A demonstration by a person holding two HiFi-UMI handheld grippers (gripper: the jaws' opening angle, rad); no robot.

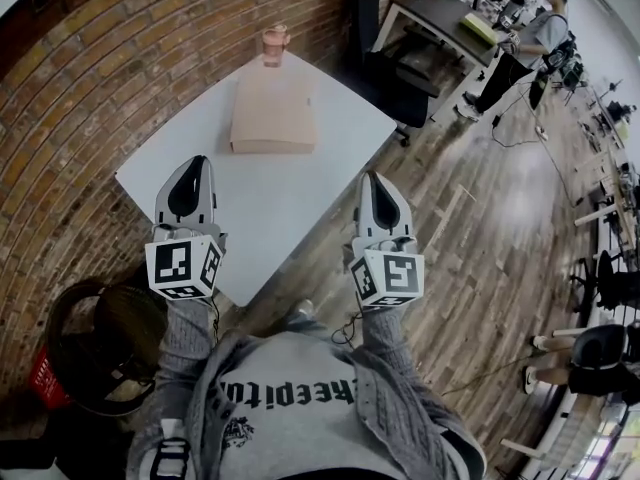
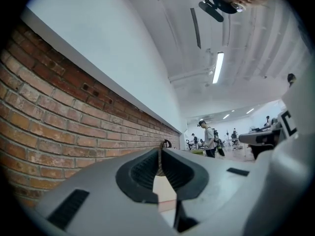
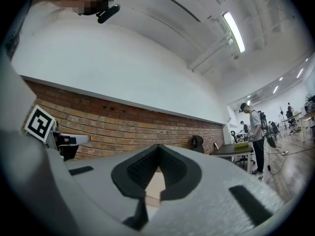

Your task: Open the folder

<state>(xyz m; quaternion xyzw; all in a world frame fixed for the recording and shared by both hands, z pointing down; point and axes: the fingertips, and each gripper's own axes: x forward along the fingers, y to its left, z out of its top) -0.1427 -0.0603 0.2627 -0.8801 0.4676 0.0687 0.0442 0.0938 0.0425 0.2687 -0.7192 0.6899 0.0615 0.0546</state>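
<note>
Both shut and empty, the left gripper (image 1: 196, 162) and right gripper (image 1: 372, 176) are held well short of the closed folder (image 1: 272, 113) on the table (image 1: 300, 203), which could easily be shoved into the cup (image 1: 274, 44) instead of opened.

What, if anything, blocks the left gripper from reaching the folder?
Probably nothing, so likely yes. Only bare white table lies between the left gripper and the folder. The cup stands beyond the folder, out of the way. The jaws are shut and empty, so they would need to open first.
</note>
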